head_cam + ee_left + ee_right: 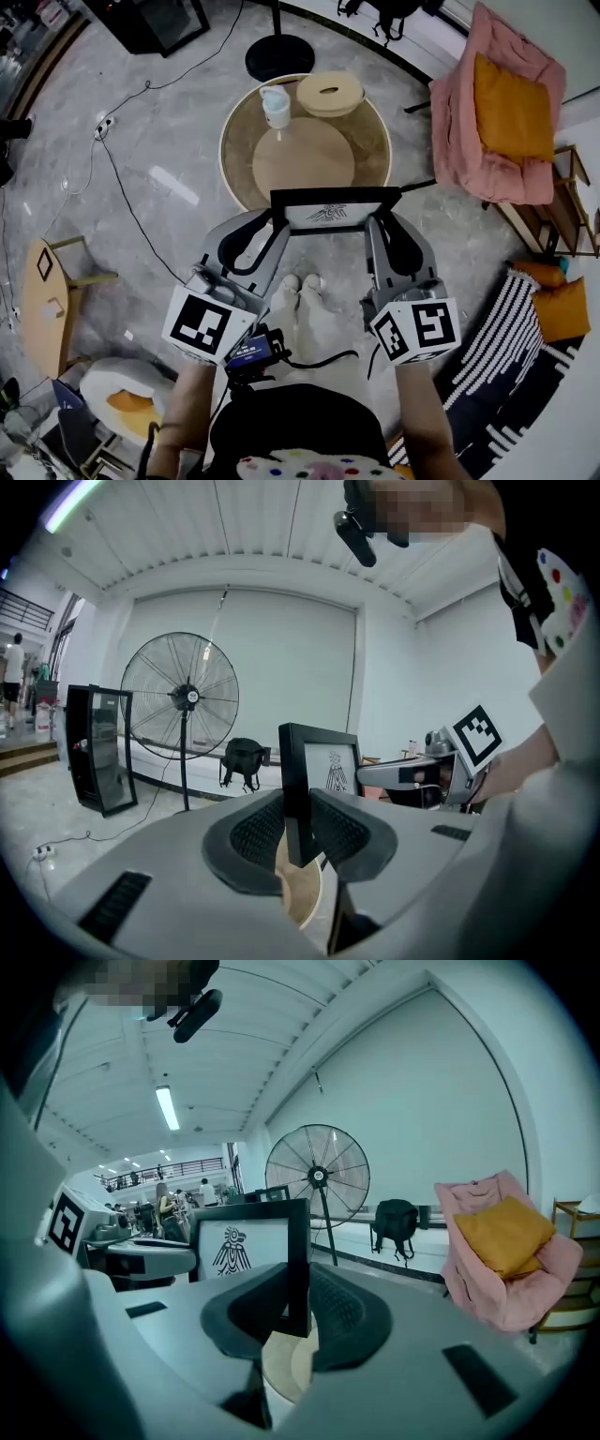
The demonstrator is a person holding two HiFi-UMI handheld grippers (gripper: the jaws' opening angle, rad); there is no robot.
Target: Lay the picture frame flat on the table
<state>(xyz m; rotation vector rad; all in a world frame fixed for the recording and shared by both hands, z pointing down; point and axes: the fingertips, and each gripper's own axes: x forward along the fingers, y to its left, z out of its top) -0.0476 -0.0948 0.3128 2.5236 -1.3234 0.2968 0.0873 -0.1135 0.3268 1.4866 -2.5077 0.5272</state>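
A black picture frame (333, 211) with a white print stands upright in the air, just in front of the near rim of the round glass-topped table (228, 141). My left gripper (273, 219) is shut on its left edge and my right gripper (377, 221) on its right edge. In the left gripper view the frame (323, 759) rises between the dark pads (258, 834), with the left gripper (298, 832) clamped on its side bar. The right gripper view has the frame (246, 1246) gripped the same way by the right gripper (298, 1309).
On the table's far side stand a white jug (276, 106) and a beige round lidded dish (330, 94). A fan's black base (279, 56) lies beyond it. A pink armchair with an orange cushion (502, 117) is to the right, a striped rug (511, 328) lower right, and a small wooden table (42, 300) left.
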